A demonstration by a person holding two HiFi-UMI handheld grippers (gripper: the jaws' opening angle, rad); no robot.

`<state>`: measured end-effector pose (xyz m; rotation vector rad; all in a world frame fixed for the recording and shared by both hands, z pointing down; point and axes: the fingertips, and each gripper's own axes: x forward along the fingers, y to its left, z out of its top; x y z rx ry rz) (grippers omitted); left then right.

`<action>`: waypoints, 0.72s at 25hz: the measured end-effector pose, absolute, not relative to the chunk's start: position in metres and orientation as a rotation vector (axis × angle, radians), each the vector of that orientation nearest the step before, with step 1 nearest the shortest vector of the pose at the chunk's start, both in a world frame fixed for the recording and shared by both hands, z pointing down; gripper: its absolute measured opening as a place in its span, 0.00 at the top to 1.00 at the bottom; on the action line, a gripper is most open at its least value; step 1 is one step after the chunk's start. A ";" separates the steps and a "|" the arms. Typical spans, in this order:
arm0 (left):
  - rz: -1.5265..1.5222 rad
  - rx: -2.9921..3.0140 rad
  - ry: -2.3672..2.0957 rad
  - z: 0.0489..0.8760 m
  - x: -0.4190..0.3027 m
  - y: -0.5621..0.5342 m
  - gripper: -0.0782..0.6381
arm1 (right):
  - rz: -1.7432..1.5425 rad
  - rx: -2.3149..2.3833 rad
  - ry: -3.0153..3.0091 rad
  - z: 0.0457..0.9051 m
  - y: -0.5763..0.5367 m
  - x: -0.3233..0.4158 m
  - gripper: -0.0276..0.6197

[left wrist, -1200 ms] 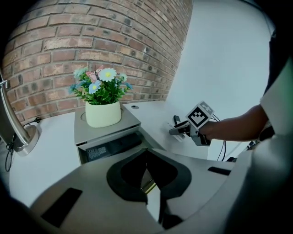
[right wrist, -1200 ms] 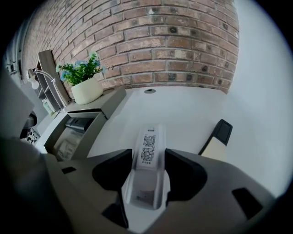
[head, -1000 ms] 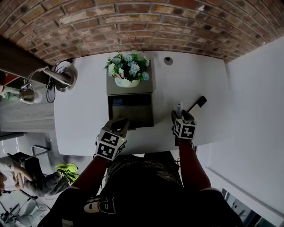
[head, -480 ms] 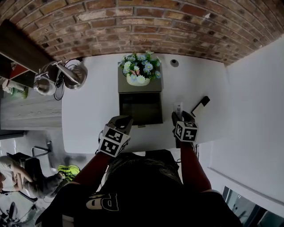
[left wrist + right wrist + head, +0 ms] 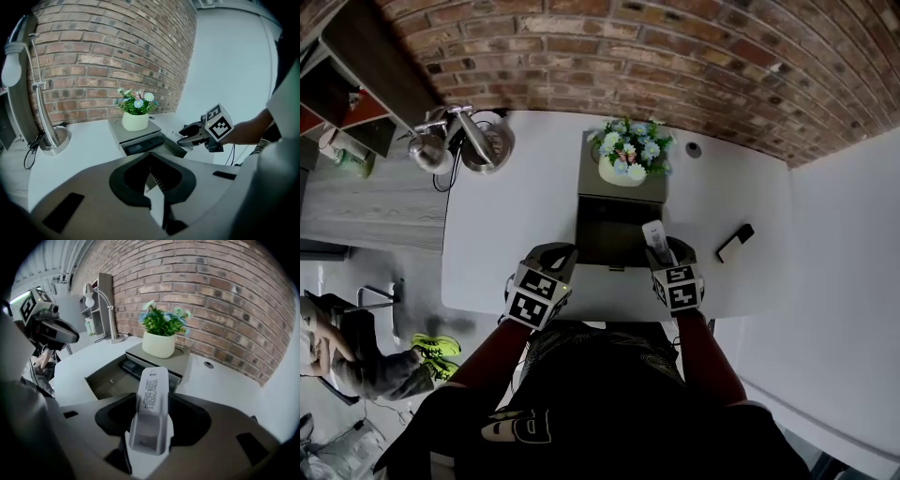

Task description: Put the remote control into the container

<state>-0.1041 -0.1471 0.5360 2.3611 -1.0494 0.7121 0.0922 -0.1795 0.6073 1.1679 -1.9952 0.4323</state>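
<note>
My right gripper [image 5: 662, 253] is shut on a white remote control [image 5: 653, 235], which sticks out forward between its jaws [image 5: 151, 401]. It hangs over the right front part of the container [image 5: 607, 236], an open dark drawer under a grey box on the white table. The drawer's inside [image 5: 108, 377] lies just ahead and to the left of the remote. At the drawer's front left corner my left gripper [image 5: 554, 257] is shut with nothing in it [image 5: 152, 180]. Across the drawer, the left gripper view shows the right gripper [image 5: 191, 136].
A white pot of flowers [image 5: 627, 156] stands on the grey box behind the drawer. A slim black object [image 5: 735, 243] lies on the table to the right. A desk lamp [image 5: 461, 141] stands at the back left, a brick wall behind. A person [image 5: 342, 361] sits on the floor, lower left.
My right gripper has moved left with the white remote, from the table right of the drawer to over the drawer's right front. The left gripper has stayed put.
</note>
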 end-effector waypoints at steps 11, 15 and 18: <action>0.628 2.214 -1.231 0.540 -0.156 -0.130 0.88 | 0.122 0.675 -2.016 0.638 -0.194 0.009 0.61; 0.609 2.173 -1.277 0.543 -0.161 -0.126 0.88 | -0.123 0.390 -1.998 0.655 -0.193 -0.011 0.61; 0.592 2.157 -1.295 0.541 -0.161 -0.125 0.88 | -0.281 0.239 -1.957 0.664 -0.195 -0.015 0.61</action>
